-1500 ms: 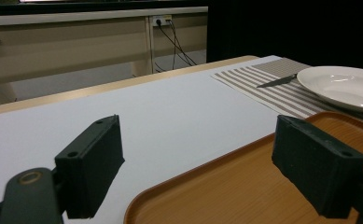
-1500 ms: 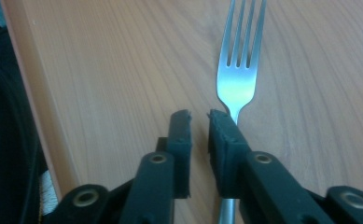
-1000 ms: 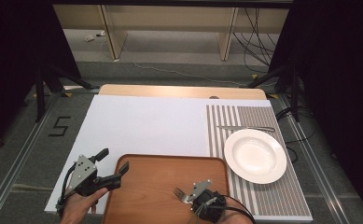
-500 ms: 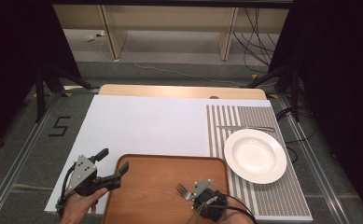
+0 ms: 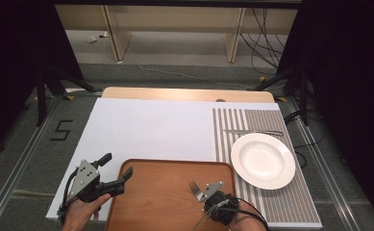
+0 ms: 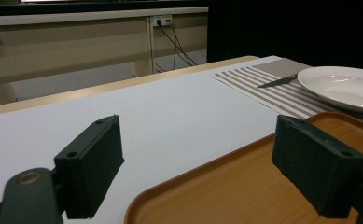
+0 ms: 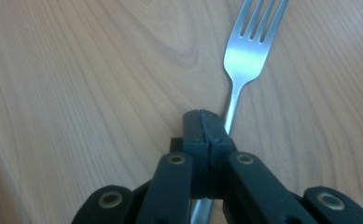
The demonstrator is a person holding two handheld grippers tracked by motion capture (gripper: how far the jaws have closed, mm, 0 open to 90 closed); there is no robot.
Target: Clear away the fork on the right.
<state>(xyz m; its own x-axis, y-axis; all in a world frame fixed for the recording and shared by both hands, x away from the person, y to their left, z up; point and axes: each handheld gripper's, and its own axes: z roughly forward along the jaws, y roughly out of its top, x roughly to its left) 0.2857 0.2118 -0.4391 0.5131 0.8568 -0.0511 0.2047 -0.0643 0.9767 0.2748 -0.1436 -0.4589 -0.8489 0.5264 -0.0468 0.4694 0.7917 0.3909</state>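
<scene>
Steel fork (image 7: pixel 244 60) tines point forward-left.

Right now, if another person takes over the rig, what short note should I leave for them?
Right gripper: jaws shut on the handle of the fork, over the wooden tray; tines point away from the hand.
Left gripper: open, holding nothing, at the tray's left edge.
Things: white plate sits on the striped mat, right of the tray; a knife lies on the mat just beyond the plate.
Done: the fork is gripped.
Left: probably carry the fork to the mat and lay it beside the plate; this is my guess from the layout.
</scene>
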